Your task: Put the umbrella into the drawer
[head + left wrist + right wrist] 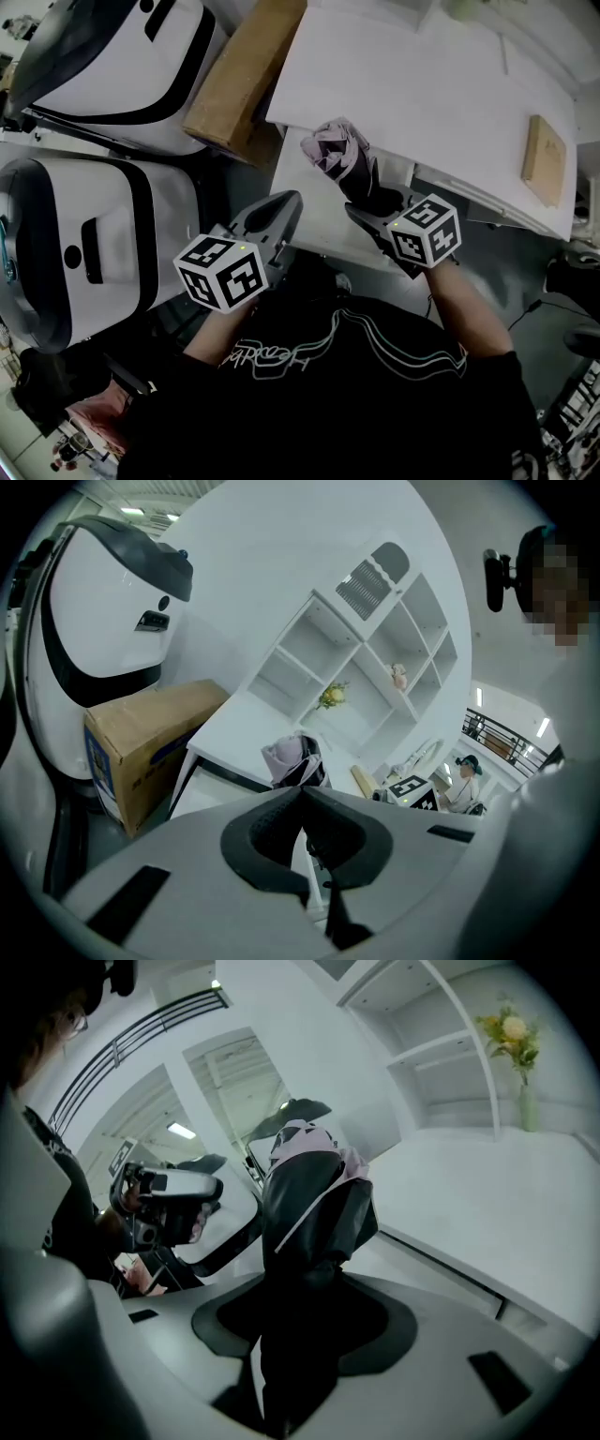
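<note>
Folded umbrella (339, 157) is clamped handle-end in the right gripper (373, 208), canopy end up, hanging over the pulled-out drawer (305, 214) just below the desk (422, 84) edge. Left gripper (284, 208), at 7 o'clock from the umbrella, has its jaws together on nothing. Cardboard box (239, 80) at 10 o'clock.

Step in hand: placing. Next move likely calls for tipping the umbrella flat, lowering it inside, then releasing.

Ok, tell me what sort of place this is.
Probably an indoor test lab staged as a home corner: a white desk and a white shelf unit with a vase of flowers, beside large white-and-black machines and a cardboard box.
</note>
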`<action>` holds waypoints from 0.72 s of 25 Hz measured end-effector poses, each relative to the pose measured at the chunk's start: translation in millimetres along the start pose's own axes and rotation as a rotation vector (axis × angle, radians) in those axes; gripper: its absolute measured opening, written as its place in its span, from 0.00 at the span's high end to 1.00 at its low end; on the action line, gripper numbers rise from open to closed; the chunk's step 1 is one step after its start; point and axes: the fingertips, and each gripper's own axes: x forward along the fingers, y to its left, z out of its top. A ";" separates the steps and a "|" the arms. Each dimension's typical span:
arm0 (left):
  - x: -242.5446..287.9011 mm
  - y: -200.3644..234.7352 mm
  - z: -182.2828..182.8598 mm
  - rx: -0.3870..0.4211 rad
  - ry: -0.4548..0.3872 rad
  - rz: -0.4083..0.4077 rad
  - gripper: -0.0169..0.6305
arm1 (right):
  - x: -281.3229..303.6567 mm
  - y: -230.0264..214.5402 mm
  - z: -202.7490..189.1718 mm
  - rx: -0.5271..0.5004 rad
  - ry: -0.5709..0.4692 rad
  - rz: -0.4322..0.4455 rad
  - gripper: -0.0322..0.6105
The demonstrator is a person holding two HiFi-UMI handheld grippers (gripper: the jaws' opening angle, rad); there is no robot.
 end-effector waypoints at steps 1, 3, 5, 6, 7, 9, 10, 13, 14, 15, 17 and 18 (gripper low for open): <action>1.8 7.1 0.8 -0.008 0.004 0.005 0.94 | 8.6 -3.4 -2.9 -0.021 0.026 -0.005 0.62; 4.8 21.2 2.3 -0.021 0.012 0.014 0.94 | 25.5 -9.9 -10.3 -0.058 0.082 -0.015 0.62; 7.4 37.3 1.7 -0.037 0.020 0.029 0.94 | 43.2 -17.1 -20.5 -0.084 0.139 -0.021 0.62; 8.7 45.9 0.0 -0.048 0.026 0.038 0.94 | 52.0 -21.5 -26.7 -0.092 0.168 -0.025 0.62; 10.1 54.3 -2.2 -0.058 0.033 0.048 0.94 | 60.5 -26.9 -33.0 -0.100 0.194 -0.031 0.62; 13.0 68.9 -6.7 -0.077 0.049 0.065 0.94 | 75.9 -39.6 -45.5 -0.115 0.241 -0.048 0.62; 14.3 74.8 -8.4 -0.085 0.055 0.073 0.94 | 82.6 -46.1 -52.1 -0.122 0.265 -0.057 0.62; 17.5 88.6 -11.6 -0.105 0.068 0.090 0.94 | 101.4 -64.8 -73.4 -0.154 0.349 -0.087 0.62; 18.5 92.4 -12.5 -0.111 0.072 0.093 0.94 | 107.7 -70.7 -80.2 -0.171 0.376 -0.099 0.62; 19.4 95.7 -13.4 -0.116 0.076 0.096 0.94 | 113.8 -76.3 -86.6 -0.188 0.400 -0.110 0.62; 21.1 101.5 -15.7 -0.124 0.086 0.099 0.94 | 124.6 -85.7 -97.8 -0.214 0.441 -0.129 0.62; 21.9 104.1 -16.9 -0.127 0.090 0.100 0.94 | 129.3 -89.4 -102.9 -0.221 0.457 -0.135 0.62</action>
